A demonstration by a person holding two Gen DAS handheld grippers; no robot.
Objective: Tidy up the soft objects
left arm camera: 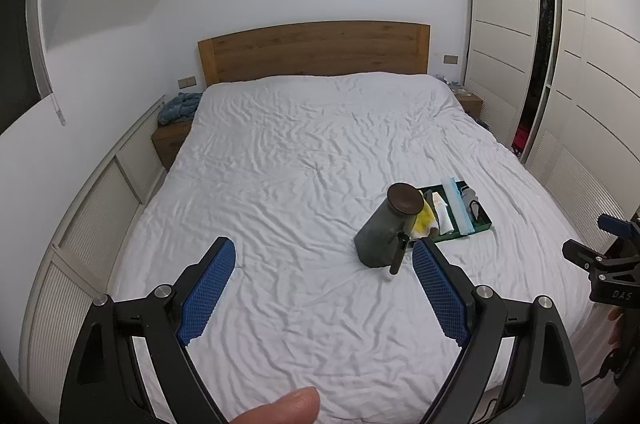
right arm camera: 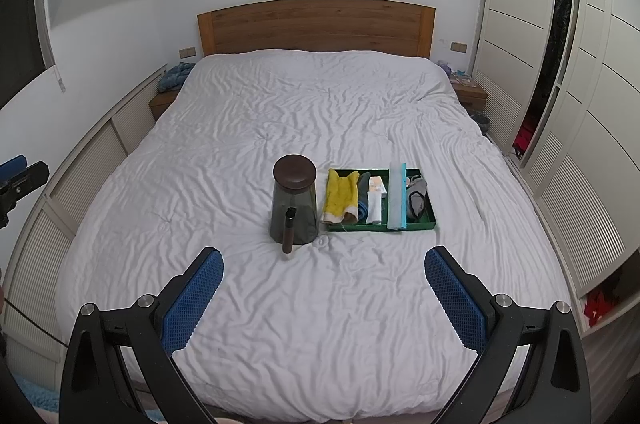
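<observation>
White, wrinkled bedding covers the bed (right arm camera: pixel 320 128), which fills most of both wrist views and runs back to a wooden headboard (right arm camera: pixel 316 24) against a pale wall. Along the right side of the room stands a tall cream wardrobe (right arm camera: pixel 516 36) with one door partly open, showing dark and red clothing inside; low louvred panels (right arm camera: pixel 92 160) line the left wall, and a blue bundle of cloth (right arm camera: pixel 174 74) lies on the wooden bedside table near the headboard's left corner. On the bedding, toward the foot of the bed, sits a shallow green tray (right arm camera: pixel 430 220) holding the soft objects: a yellow cloth (right arm camera: pixel 340 194) at its left end, a grey-blue folded piece (right arm camera: pixel 363 198) next to it, a white folded piece (right arm camera: pixel 375 208), a long pale blue strip (right arm camera: pixel 397 196) lying across the tray front to back, and a grey item (right arm camera: pixel 418 198) at the right end. Just left of the tray, close but apart from it, stands a dark smoky jug (right arm camera: pixel 295 204) with a round brown lid and a dark handle pointing toward the camera. The left gripper (left arm camera: pixel 324 252) hovers over the bedding with its blue-padded fingers (left arm camera: pixel 208 288) spread wide and nothing between them; a fingertip of the person (left arm camera: pixel 288 406) shows at the bottom edge. The right gripper (right arm camera: pixel 324 264) hangs likewise above the foot of the bed, its fingers wide apart and empty, with the jug and tray lying beyond its tips.
</observation>
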